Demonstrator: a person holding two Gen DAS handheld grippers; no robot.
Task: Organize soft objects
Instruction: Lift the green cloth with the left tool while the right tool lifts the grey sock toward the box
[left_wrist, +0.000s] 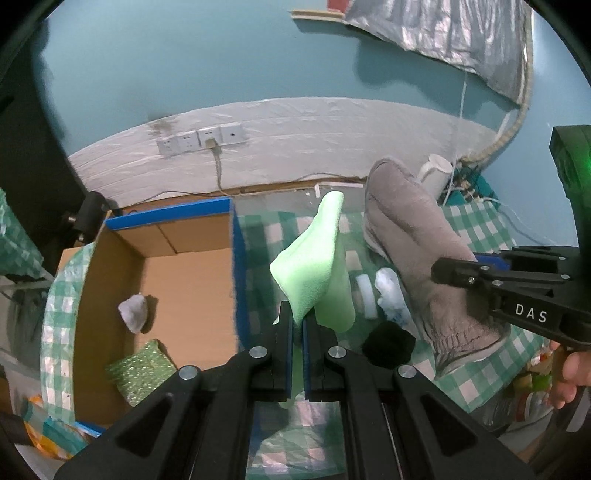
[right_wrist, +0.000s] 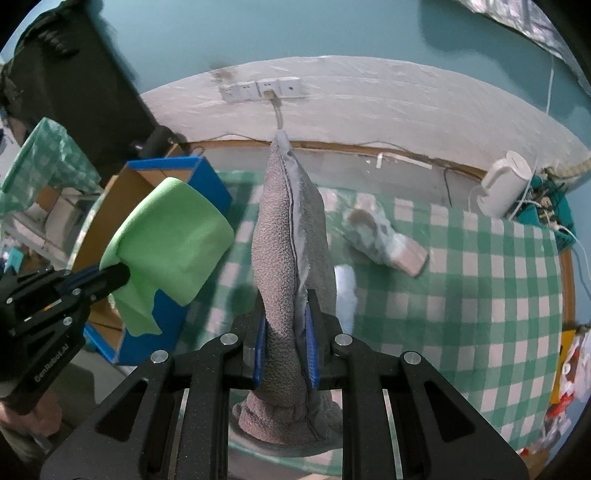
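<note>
My left gripper (left_wrist: 298, 325) is shut on a light green cloth (left_wrist: 314, 266), held up above the checked table beside the cardboard box (left_wrist: 177, 273). The green cloth also shows in the right wrist view (right_wrist: 170, 243) with the left gripper (right_wrist: 114, 275) on it. My right gripper (right_wrist: 286, 343) is shut on a grey towelling mitt (right_wrist: 284, 236), held upright over the table. The mitt also shows in the left wrist view (left_wrist: 410, 251), with the right gripper (left_wrist: 439, 269) at its right.
The box with blue edges holds a grey-white wad (left_wrist: 133, 314) and a glittery green sponge (left_wrist: 142, 369). On the green checked tablecloth (right_wrist: 461, 295) lie a grey and white sock (right_wrist: 384, 240), white items (left_wrist: 391, 295) and a black ball (left_wrist: 388, 341). A white mug (right_wrist: 504, 184) stands at the back right.
</note>
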